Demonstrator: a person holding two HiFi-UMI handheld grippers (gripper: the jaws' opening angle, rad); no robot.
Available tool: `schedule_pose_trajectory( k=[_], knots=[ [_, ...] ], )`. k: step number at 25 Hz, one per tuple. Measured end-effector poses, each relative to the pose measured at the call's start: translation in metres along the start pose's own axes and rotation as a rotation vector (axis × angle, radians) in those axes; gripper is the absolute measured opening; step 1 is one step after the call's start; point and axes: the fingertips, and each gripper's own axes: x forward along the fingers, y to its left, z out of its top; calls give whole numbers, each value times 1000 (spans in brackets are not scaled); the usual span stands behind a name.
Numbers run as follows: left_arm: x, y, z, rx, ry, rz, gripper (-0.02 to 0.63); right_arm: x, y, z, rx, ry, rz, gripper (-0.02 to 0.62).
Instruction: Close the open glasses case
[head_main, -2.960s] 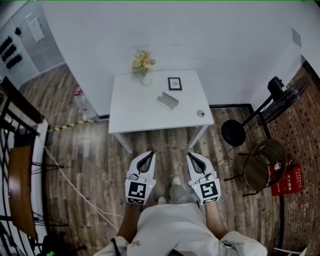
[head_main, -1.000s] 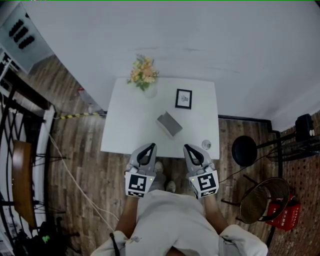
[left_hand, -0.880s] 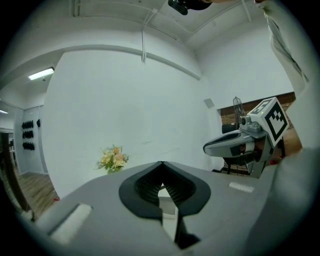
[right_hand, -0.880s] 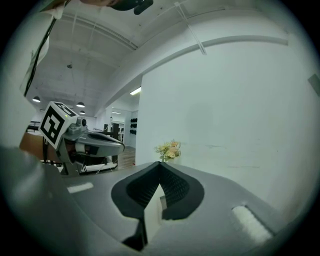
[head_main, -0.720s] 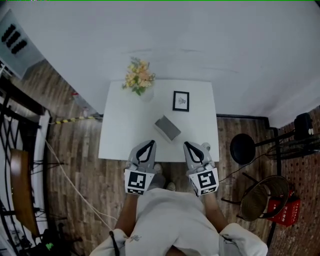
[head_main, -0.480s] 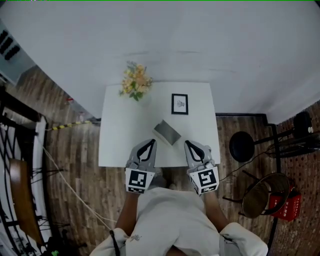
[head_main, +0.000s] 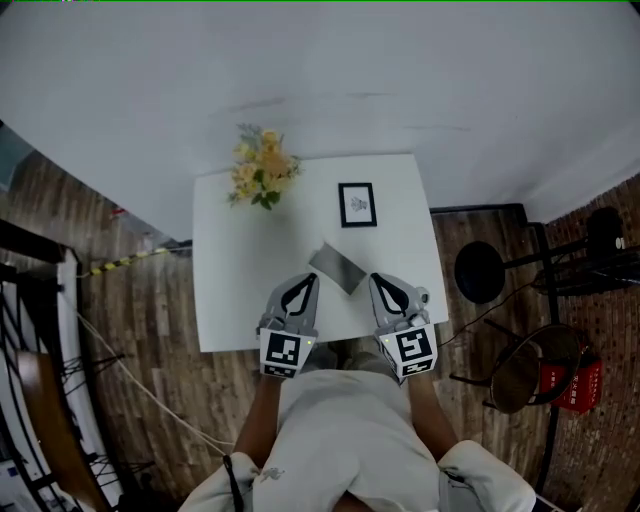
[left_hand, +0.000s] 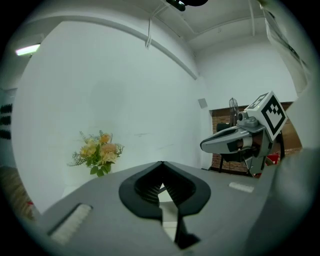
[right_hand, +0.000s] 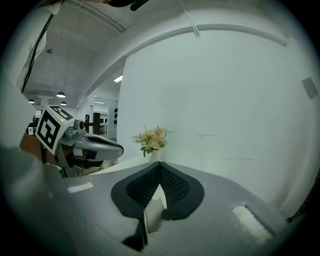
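At the near edge of the table (head_main: 225, 300), the left claw (head_main: 303, 282) and right claw (head_main: 386, 283) hover empty, jaws together; just beyond, between them, lies the open grey glasses case (head_main: 338, 268), which probably wants a gentle, steadied push closed.

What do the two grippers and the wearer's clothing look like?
The left gripper and right gripper are light grey shells tapering to a point, lined with black ribbed pads. Each carries a white cube with black square markers. The person wears a pale top.
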Motion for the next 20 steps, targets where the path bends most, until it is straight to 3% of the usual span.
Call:
schedule_pose_trajectory(
  k=[10,20],
  knots=[
    [31,-2,-55,-48,89,-98,20,31,-2,-47,18,123,-20,3],
    [60,-11,-99,-98,195,-92,20,52,-17,-81,40,197,45,3]
  ],
)
